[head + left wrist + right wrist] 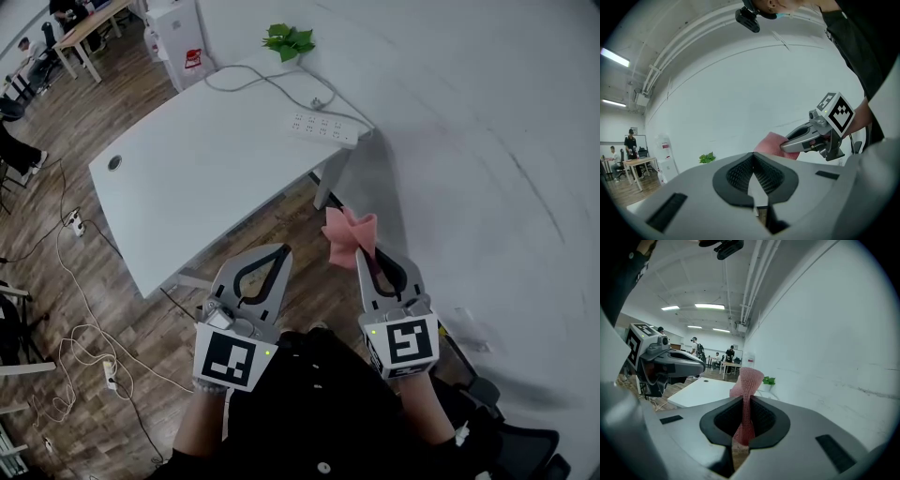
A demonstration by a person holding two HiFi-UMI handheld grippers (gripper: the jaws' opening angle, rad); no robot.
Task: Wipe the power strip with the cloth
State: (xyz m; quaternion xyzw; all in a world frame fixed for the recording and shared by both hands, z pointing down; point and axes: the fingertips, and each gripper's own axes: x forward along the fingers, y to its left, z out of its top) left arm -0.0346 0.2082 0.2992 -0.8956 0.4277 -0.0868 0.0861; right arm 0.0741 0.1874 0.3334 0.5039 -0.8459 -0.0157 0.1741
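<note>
head view: we hold both grippers low in front of the body, well short of the white table (pixel 187 178). the right gripper (pixel 362 255) has its jaws clamped on the pink cloth (pixel 349 231), which bunches and fans out past the tips. in the right gripper view a narrow strip of cloth runs down between the two pads, squeezed tight, and the rest sticks up above them.

the left gripper (pixel 281 251) sits just beside it on the left, jaws pressed together tip to tip with nothing between them. the left gripper view shows the pads meeting at a point, with only a small gap lower down. that view also shows the cloth poking out at the right gripper's tips.

the power strip (pixel 323 128) lies flat on the table's far right corner, near the white wall (pixel 469 141). we see it well apart from both grippers and from the cloth, no contact. its white cable (pixel 246 79) loops back across the tabletop toward a green plant (pixel 289 40) at the far edge. the wood floor (pixel 112 309) at the left has loose cords on it.
</note>
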